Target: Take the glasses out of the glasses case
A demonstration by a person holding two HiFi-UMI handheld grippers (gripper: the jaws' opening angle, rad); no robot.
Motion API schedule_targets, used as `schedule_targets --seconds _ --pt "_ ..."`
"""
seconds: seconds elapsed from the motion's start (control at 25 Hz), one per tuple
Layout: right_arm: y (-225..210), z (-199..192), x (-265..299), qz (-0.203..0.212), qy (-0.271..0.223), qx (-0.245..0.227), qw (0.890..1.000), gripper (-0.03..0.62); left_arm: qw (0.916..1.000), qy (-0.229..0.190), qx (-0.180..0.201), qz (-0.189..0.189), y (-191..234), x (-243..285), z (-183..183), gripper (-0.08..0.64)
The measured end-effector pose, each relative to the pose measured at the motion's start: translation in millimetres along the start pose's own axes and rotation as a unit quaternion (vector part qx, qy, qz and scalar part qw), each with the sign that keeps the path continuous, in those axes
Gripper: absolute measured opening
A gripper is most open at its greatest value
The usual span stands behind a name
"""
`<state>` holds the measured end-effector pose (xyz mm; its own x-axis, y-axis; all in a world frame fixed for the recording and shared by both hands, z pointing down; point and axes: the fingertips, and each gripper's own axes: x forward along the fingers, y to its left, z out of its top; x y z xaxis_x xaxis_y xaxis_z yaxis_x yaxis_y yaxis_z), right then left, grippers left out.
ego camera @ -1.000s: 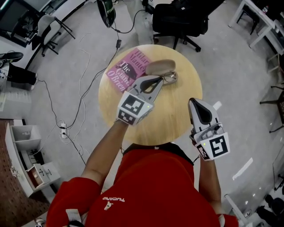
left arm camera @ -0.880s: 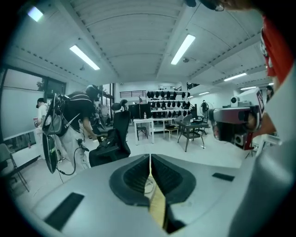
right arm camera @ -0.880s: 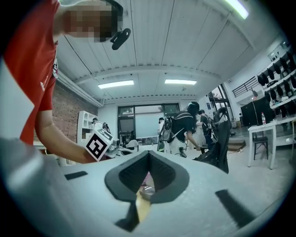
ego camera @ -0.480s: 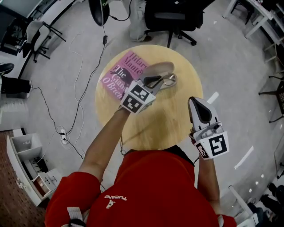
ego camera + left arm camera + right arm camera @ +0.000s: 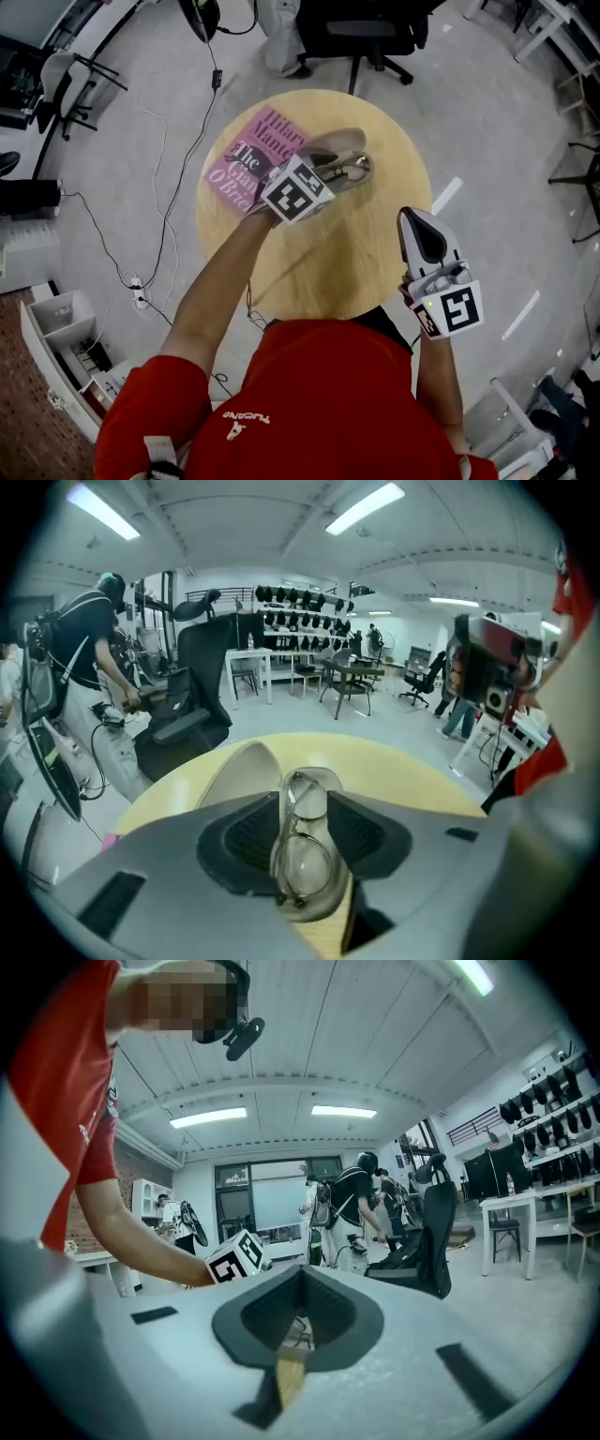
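A round wooden table (image 5: 375, 253) lies under the left gripper (image 5: 335, 174), while the right gripper (image 5: 413, 220) hangs out past the table's edge, on the side away from the left one. A pink book (image 5: 246, 155) lies flat on the table just beside the left gripper's marker cube, on its outer side.

The beige glasses case (image 5: 330, 141) stands open right at the left gripper's tips, its lid raised ahead and a little to the left of the jaws in the left gripper view. The glasses (image 5: 302, 850) lie in the shallow lower half of the case, straight between the left gripper's two dark pads, with one lens nearer the gripper's body and the other out by the tips.

The left gripper's jaws are opening: they stand apart on either side of the frame and neither pad presses on it. The right gripper's jaws are together at the tips, with nothing between them.
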<state>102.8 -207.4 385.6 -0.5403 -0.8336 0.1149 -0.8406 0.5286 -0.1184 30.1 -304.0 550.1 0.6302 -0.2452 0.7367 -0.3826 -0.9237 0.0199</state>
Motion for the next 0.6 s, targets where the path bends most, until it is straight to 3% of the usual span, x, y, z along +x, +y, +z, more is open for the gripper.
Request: schedule_targets --seconds 0.6 --pt "-14.0 -24.8 -10.6 -0.021 0.02 0.025 0.999 0.005 0.9894 0.123 0.034 -0.069 -9.4 41.3 -31.8 0.163"
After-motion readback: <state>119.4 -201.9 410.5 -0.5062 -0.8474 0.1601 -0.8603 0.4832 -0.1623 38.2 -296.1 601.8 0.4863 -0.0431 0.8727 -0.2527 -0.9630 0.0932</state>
